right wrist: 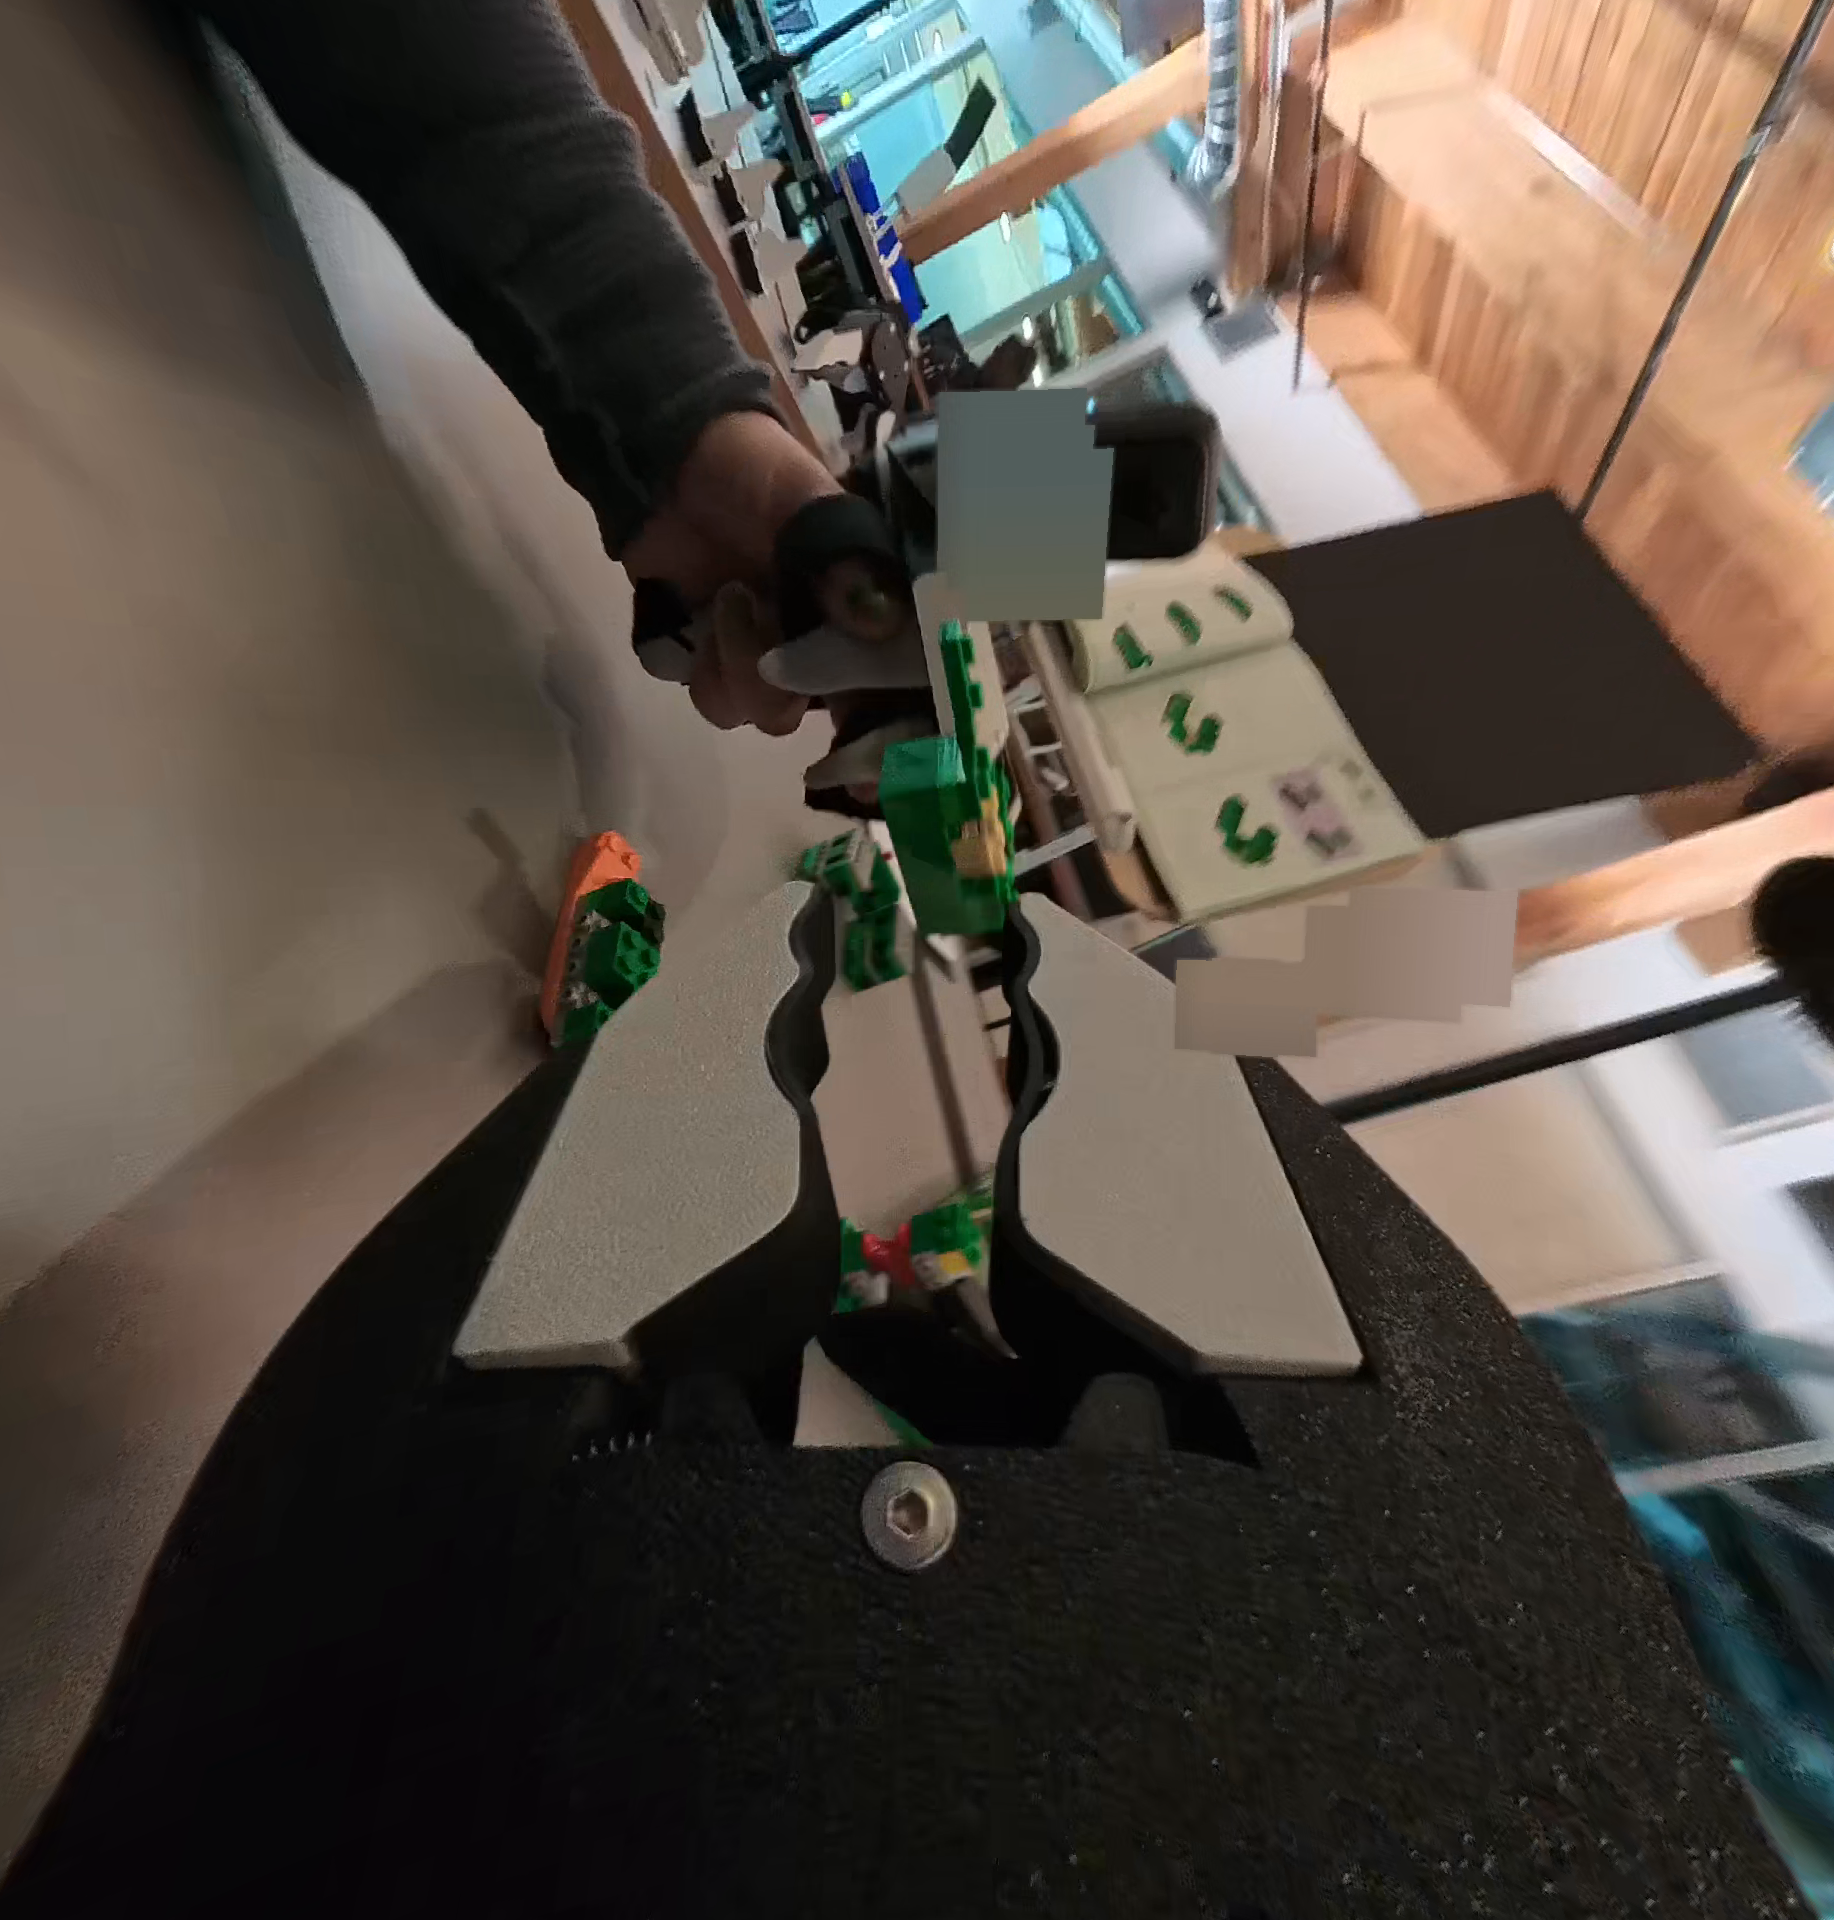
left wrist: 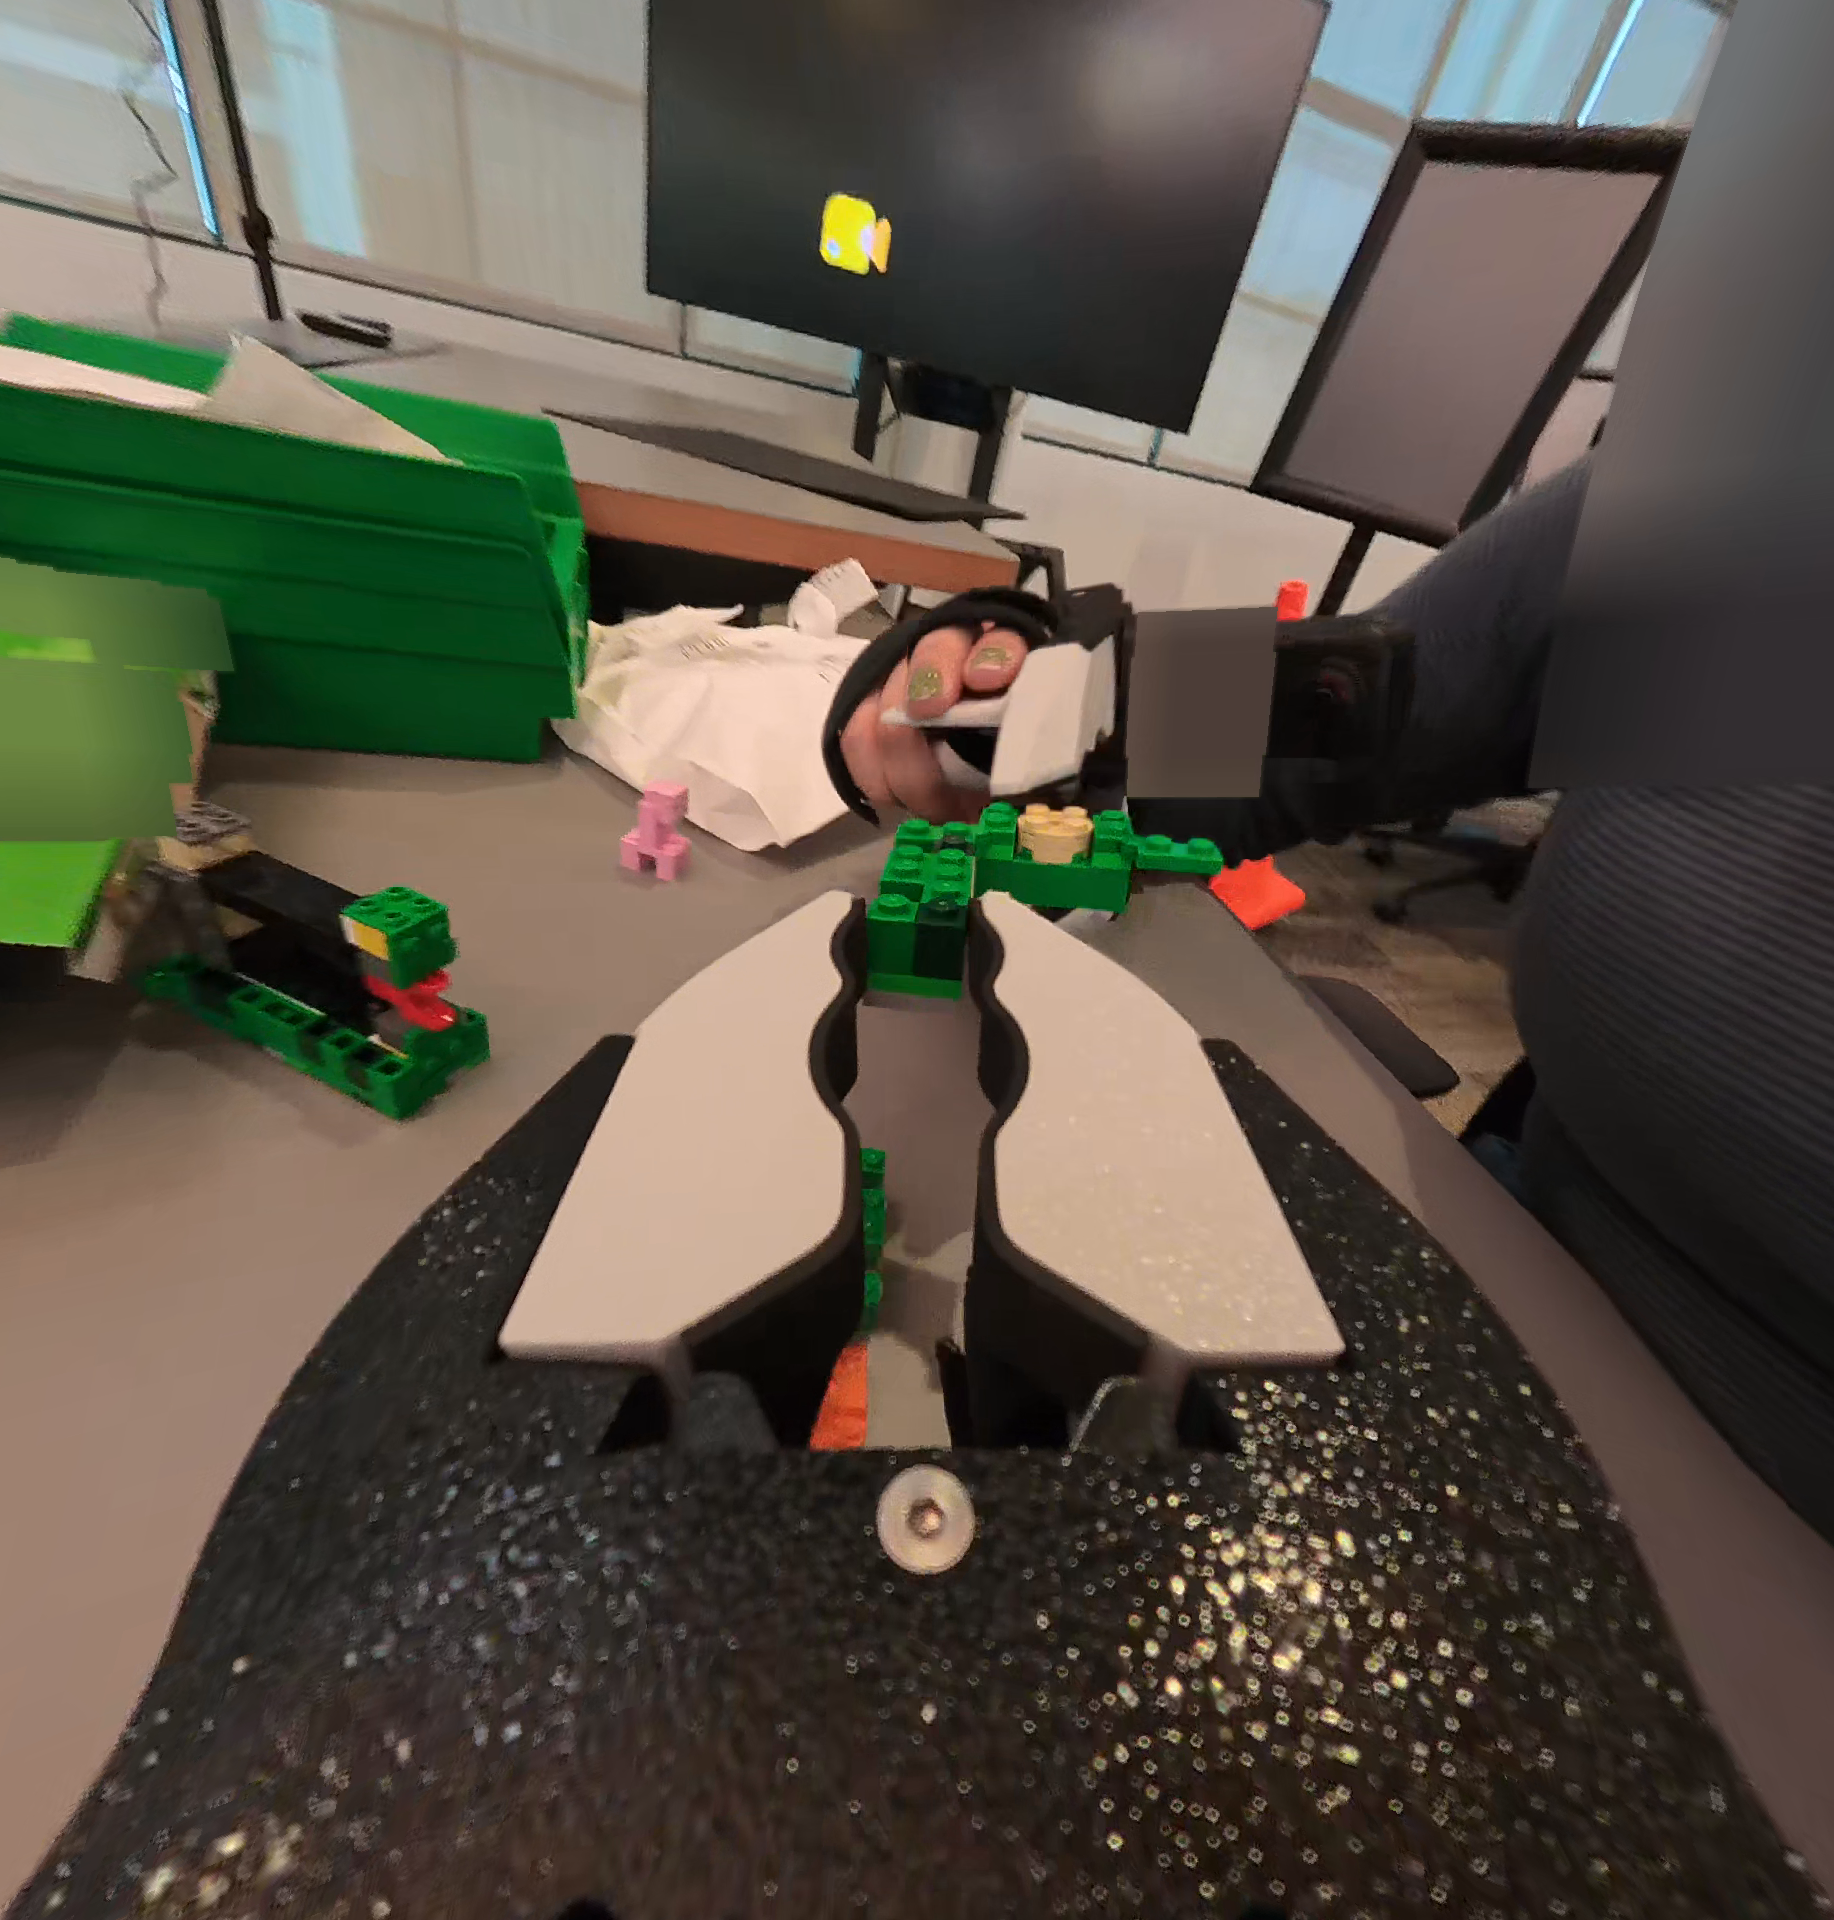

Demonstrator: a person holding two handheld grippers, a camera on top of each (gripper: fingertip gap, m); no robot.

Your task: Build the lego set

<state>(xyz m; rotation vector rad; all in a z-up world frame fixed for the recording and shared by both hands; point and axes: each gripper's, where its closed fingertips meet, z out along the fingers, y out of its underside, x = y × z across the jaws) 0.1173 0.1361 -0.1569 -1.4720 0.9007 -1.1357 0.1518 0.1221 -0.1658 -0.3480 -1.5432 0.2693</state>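
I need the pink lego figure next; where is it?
In the left wrist view, the pink figure stands on the table, left of the green assembly, beside the white bag.

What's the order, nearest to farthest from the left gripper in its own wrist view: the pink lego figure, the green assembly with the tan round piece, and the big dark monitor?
1. Green assembly: at the left gripper, between its fingers.
2. Pink lego figure: on the table, left of it.
3. Monitor: behind the table.

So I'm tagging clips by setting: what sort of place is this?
Most likely an office or lab workspace: a big monitor on a stand beyond the grey desk, an office chair, and glass partitions.
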